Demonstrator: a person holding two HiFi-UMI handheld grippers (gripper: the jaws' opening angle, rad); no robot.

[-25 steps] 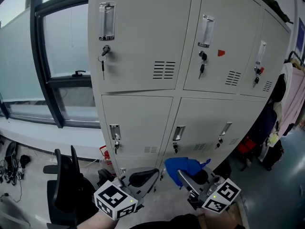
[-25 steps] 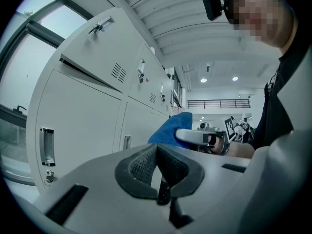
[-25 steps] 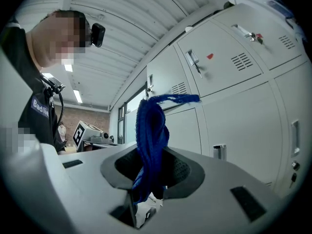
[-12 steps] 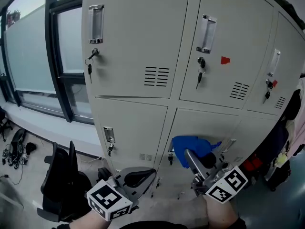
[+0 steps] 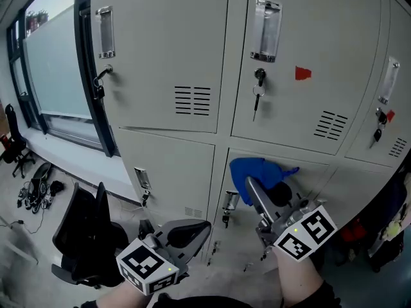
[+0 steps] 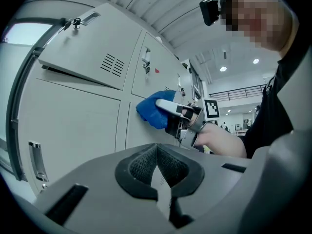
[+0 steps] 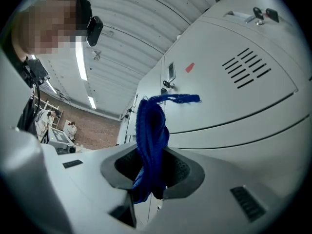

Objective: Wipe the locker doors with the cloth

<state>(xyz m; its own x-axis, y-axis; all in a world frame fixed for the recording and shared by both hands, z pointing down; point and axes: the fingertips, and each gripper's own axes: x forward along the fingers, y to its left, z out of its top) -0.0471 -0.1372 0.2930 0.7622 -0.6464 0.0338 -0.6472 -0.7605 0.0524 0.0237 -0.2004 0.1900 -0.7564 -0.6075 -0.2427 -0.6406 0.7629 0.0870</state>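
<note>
Apparently mid-wipe: right hand-held gripper (image 5: 250, 186) pinches blue fabric cloth (image 5: 257, 170) at grey metal locker door (image 5: 313, 175); left hand-held gripper (image 5: 196, 230) pressed together, empty; steady sweep next.

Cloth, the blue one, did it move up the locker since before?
Yes. The cloth went up: before it was below the handle of the lower door, and now it is above that handle, near the door's top edge.

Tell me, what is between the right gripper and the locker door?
A blue cloth, clamped in the right gripper, at the lower locker door; the head view shows it.
</note>
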